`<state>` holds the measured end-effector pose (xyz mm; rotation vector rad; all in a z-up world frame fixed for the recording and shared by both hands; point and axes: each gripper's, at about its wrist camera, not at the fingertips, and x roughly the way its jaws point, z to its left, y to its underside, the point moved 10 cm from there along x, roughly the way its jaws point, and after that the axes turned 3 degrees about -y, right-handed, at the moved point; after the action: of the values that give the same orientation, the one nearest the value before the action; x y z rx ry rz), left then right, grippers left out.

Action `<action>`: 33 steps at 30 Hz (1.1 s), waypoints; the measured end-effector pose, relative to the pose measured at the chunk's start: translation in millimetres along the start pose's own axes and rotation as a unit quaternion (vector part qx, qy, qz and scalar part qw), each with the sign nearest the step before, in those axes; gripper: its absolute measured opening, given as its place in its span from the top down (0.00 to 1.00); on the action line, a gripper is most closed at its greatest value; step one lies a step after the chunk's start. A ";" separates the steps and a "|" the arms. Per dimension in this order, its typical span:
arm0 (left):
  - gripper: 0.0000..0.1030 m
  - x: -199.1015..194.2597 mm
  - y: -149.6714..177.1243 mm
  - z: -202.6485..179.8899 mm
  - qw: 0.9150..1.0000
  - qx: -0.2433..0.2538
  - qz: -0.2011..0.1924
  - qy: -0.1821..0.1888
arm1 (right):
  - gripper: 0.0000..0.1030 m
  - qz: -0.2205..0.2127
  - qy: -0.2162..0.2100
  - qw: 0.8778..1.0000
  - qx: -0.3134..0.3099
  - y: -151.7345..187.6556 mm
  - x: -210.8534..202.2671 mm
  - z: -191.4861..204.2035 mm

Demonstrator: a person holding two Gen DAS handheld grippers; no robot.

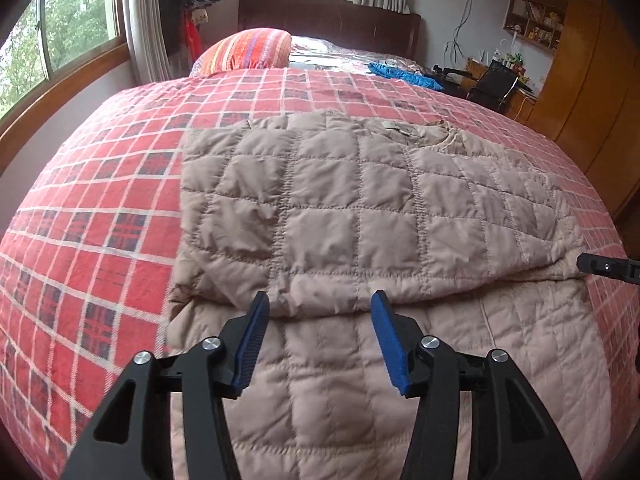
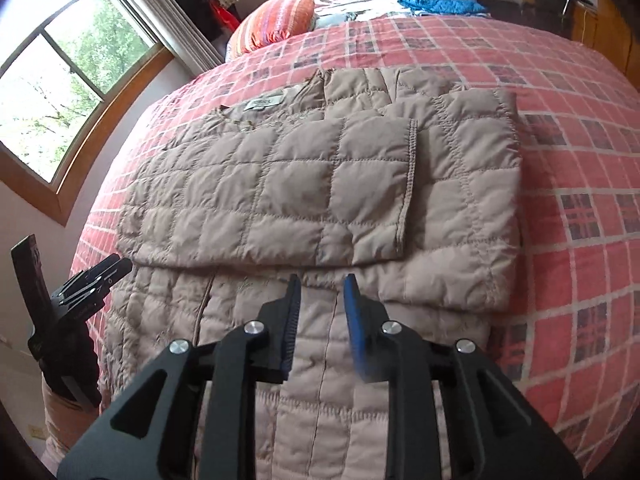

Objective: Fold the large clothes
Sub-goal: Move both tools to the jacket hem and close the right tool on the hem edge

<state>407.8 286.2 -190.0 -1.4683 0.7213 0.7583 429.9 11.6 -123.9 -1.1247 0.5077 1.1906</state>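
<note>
A beige quilted jacket (image 1: 360, 208) lies on a red plaid bedspread (image 1: 100, 208), its sleeves folded in across the body, its collar and label at the far end. In the right wrist view the same jacket (image 2: 280, 184) shows a sleeve cuff lying across its middle. My left gripper (image 1: 320, 304) is open, hovering just above the near edge of the folded layer, with nothing between its blue pads. My right gripper (image 2: 322, 286) is open too, above the lower part of the jacket. The right gripper's tip (image 1: 604, 266) shows at the right edge in the left wrist view; the left gripper (image 2: 94, 280) appears at left in the right wrist view.
A striped orange pillow (image 1: 248, 50) and a blue cloth (image 1: 404, 74) lie at the far end of the bed. Windows (image 1: 60, 32) line the left wall. A wooden wardrobe (image 1: 592, 92) and a cluttered desk (image 1: 496, 76) stand at right. Bare bedspread surrounds the jacket.
</note>
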 end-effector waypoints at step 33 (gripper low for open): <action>0.30 -136.8 241.8 89.2 0.996 -0.076 0.029 0.021 | 0.51 -0.006 0.004 0.998 0.064 260.0 -115.5 -71.0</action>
<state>129.0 366.1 -221.8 -1.6115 0.7537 0.8436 169.4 -116.1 -166.6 -1.0225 0.5736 1.1273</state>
